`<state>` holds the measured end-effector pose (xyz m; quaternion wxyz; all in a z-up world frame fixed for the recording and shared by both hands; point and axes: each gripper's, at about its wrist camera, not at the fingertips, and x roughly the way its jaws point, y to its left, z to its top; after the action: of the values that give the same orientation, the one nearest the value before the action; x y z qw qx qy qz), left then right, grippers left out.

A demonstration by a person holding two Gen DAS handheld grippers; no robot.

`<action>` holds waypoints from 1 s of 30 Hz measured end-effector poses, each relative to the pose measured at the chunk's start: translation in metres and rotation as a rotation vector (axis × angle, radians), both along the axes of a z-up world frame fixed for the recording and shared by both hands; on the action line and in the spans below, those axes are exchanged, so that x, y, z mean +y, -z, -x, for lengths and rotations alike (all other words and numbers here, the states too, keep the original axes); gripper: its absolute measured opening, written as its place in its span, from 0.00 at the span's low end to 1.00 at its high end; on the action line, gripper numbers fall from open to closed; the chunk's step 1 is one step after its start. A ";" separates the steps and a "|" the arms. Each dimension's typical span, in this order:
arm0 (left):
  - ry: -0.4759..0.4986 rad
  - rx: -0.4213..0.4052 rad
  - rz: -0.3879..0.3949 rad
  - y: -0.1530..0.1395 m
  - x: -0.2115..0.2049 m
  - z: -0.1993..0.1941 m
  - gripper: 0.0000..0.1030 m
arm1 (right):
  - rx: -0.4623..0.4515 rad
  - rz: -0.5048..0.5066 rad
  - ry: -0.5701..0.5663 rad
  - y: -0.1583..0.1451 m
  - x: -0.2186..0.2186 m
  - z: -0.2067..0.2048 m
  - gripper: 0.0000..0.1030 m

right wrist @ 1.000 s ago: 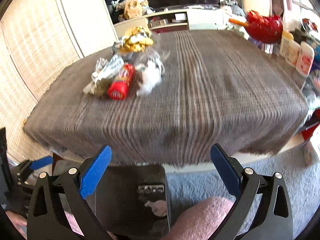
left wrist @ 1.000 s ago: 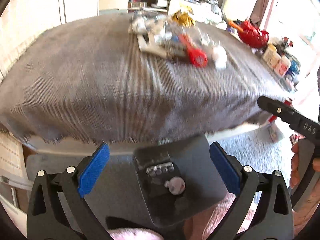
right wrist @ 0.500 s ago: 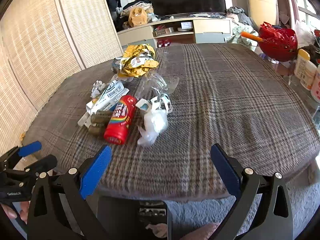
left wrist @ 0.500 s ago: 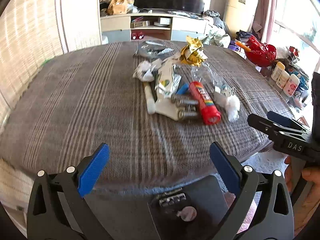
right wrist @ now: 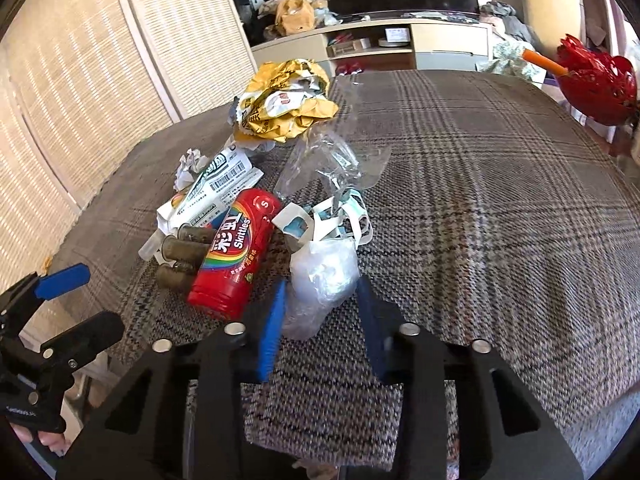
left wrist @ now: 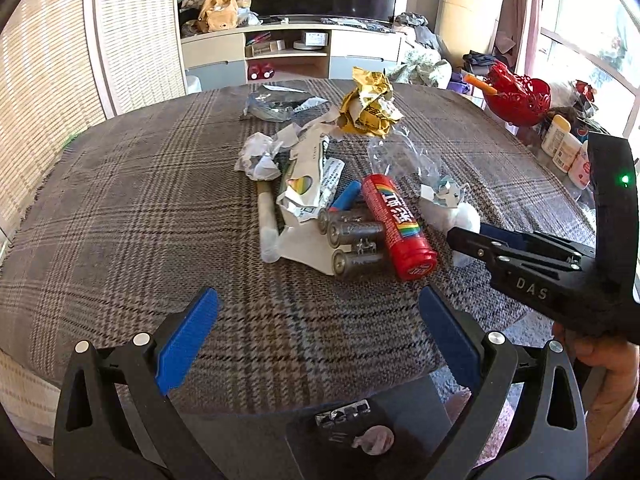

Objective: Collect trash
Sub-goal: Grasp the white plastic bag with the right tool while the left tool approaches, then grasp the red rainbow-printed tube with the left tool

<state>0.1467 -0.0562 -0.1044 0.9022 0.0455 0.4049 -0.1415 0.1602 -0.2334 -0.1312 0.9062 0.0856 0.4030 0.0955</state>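
A heap of trash lies on the plaid tablecloth (left wrist: 120,208): a red Skittles tube (left wrist: 398,226) (right wrist: 234,252), three batteries (left wrist: 356,236), a white wrapper (left wrist: 308,184), a crumpled yellow wrapper (left wrist: 368,108) (right wrist: 284,104), clear plastic (right wrist: 332,160) and a crumpled white plastic wad (right wrist: 320,280). My right gripper (right wrist: 320,320) straddles the wad, its jaws half closed around it with a gap on the right. In the left wrist view my right gripper (left wrist: 464,236) reaches in from the right. My left gripper (left wrist: 316,340) is open and empty, near the table's front edge.
A red basket (left wrist: 516,96) and white bottles (left wrist: 564,148) stand at the right. A TV cabinet (left wrist: 288,52) and woven blinds (right wrist: 80,92) are behind the table. My left gripper shows at the lower left of the right wrist view (right wrist: 60,304).
Both grippers rose from below the table edge and moved forward over it. The right gripper's jaws narrowed around the white plastic wad. The left stayed wide open.
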 end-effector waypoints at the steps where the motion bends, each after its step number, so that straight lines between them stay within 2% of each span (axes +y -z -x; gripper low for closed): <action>1: 0.002 0.002 0.000 0.001 -0.002 -0.001 0.92 | -0.003 0.003 -0.002 0.000 -0.001 0.000 0.27; 4: 0.015 0.004 0.004 0.002 -0.011 -0.005 0.92 | -0.022 0.016 0.002 -0.003 -0.005 0.003 0.18; 10: 0.063 0.001 0.003 0.004 -0.033 -0.009 0.91 | -0.063 0.022 0.027 -0.013 -0.027 0.008 0.16; 15: 0.109 0.019 -0.016 0.013 -0.055 -0.018 0.68 | -0.069 0.018 0.048 -0.017 -0.046 0.010 0.16; 17: 0.112 0.017 -0.026 0.015 -0.061 -0.023 0.63 | -0.066 0.013 0.048 -0.016 -0.051 0.011 0.16; 25: 0.092 0.016 -0.030 0.017 -0.072 -0.036 0.64 | -0.052 -0.015 0.033 -0.008 -0.059 0.012 0.16; 30: 0.088 -0.058 -0.026 -0.001 -0.071 -0.032 0.66 | -0.045 -0.024 0.025 -0.003 -0.059 0.010 0.16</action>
<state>0.1792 -0.1272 -0.1029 0.9058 0.0792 0.3779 -0.1743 0.1507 -0.2921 -0.1283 0.9150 0.0993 0.3802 0.0911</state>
